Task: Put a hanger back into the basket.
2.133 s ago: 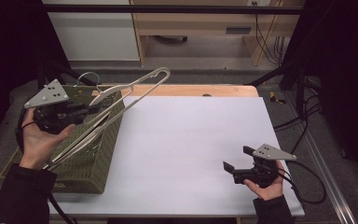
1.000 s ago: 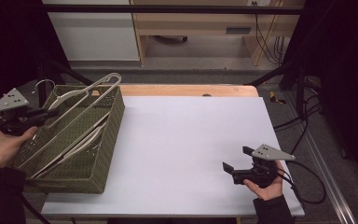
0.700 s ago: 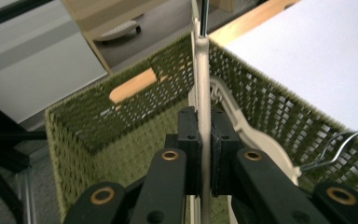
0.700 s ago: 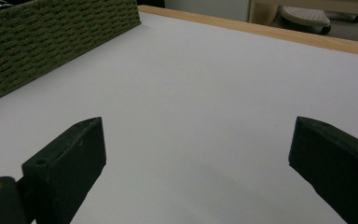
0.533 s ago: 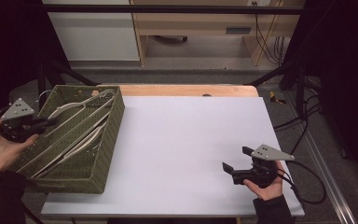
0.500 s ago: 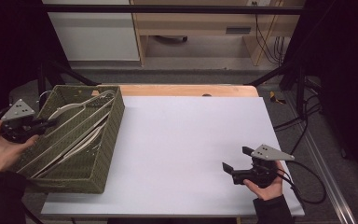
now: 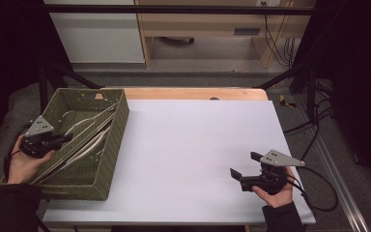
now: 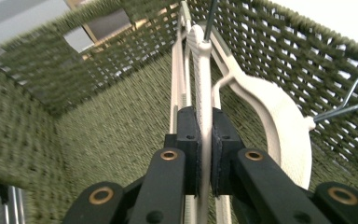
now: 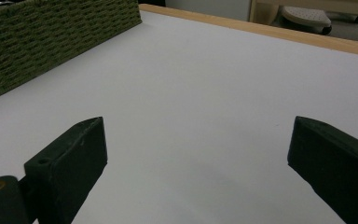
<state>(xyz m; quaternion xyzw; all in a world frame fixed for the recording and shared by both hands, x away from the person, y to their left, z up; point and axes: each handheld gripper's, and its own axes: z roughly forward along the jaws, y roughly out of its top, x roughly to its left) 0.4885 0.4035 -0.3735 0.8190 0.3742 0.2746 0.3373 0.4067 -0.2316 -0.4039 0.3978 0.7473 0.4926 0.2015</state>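
Observation:
A green woven basket (image 7: 110,145) stands at the table's left and holds several white clothes hangers (image 7: 84,140). My left gripper (image 7: 63,139) sits over the basket's left rim, shut on one white hanger (image 8: 204,70) that lies down inside it. In the left gripper view the jaws pinch the hanger's thin arm, and the basket wall (image 8: 98,70) surrounds them. My right gripper (image 7: 244,166) hovers low over the white table near the front right, open, with nothing between its fingers (image 9: 70,158).
The white table surface (image 7: 193,145) stretches between the basket and my right gripper. A wooden strip (image 7: 193,94) edges the table's far side. The basket corner (image 9: 51,42) shows far left in the right gripper view. Cables (image 7: 319,188) trail off the right edge.
My left gripper has brought the white hanger down from above the table and laid it into the basket, moving left and toward the front. The right gripper has stayed still.

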